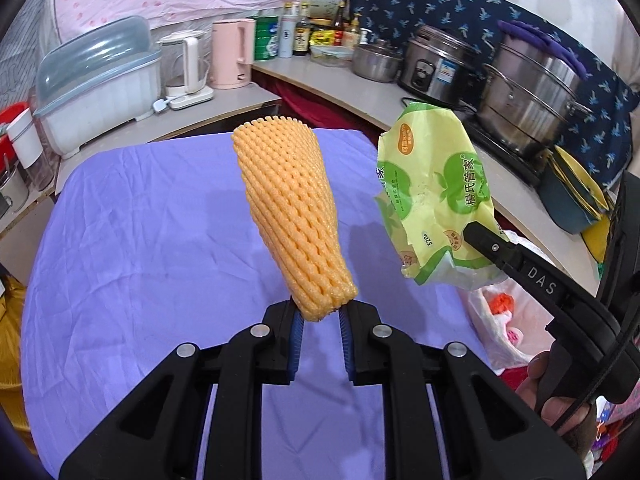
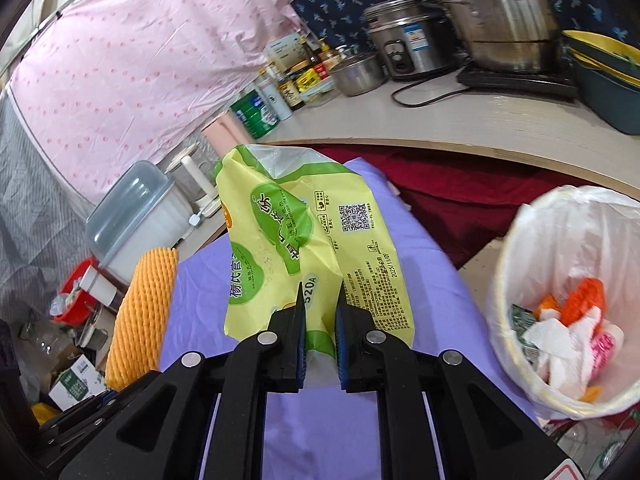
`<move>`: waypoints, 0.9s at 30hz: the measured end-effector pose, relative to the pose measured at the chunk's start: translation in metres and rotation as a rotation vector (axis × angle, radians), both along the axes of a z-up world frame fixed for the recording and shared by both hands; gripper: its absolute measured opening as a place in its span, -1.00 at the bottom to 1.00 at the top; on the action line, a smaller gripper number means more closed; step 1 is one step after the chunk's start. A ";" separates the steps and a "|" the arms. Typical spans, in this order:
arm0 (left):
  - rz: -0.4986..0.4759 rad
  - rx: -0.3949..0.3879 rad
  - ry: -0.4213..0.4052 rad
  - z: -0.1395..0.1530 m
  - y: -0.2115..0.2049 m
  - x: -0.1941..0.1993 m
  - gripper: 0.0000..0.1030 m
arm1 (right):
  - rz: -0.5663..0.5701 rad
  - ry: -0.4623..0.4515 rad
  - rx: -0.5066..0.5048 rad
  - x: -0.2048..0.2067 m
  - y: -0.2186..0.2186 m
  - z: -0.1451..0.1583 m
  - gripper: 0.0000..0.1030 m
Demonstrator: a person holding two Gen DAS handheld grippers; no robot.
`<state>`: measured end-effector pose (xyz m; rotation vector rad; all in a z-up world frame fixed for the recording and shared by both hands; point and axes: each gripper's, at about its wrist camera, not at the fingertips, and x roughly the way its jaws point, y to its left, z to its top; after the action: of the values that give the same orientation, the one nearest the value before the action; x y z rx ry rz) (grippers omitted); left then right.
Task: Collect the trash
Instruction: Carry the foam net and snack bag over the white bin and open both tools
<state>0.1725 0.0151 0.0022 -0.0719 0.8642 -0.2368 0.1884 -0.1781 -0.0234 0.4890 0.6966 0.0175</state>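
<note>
Two pieces are up off the purple cloth: left gripper pinches the foam net, right gripper clamps the wrapper. Carrying step; next, probably swing both over the bin and release.

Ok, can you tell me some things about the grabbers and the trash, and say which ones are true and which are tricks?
1. The left gripper is pinching the orange foam net. True.
2. The right gripper is holding a red can. False: it is shut on the yellow-green wrapper.
3. The bin with the white bag is empty. False: there are tissues and orange scraps inside.
4. A purple cloth covers the table below the grippers. True.
5. The foam net is lying flat on the cloth. False: it is held up in the air above it.
</note>
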 end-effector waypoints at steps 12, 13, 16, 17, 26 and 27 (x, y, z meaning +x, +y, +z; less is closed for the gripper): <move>-0.126 0.024 -0.019 0.006 -0.071 -0.035 -0.69 | -0.137 -0.017 0.015 -0.063 -0.069 0.001 -0.79; -0.137 0.025 -0.019 0.006 -0.077 -0.036 -0.69 | -0.153 -0.019 0.012 -0.068 -0.077 0.001 -0.79; -0.171 0.031 -0.021 0.006 -0.095 -0.043 -0.69 | -0.201 -0.021 0.012 -0.084 -0.101 0.001 -0.79; -0.181 0.032 -0.020 0.006 -0.100 -0.045 -0.69 | -0.218 -0.021 0.014 -0.089 -0.109 0.000 -0.79; -0.267 0.047 -0.018 0.002 -0.148 -0.055 -0.69 | -0.352 0.017 0.031 -0.120 -0.175 -0.023 -0.79; -0.274 0.049 -0.018 0.002 -0.152 -0.056 -0.69 | -0.361 0.024 0.032 -0.121 -0.179 -0.025 -0.79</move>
<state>0.1163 -0.1367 0.0040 0.0950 0.8609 -0.4718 0.0675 -0.3574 -0.0488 0.6404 0.6237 -0.3169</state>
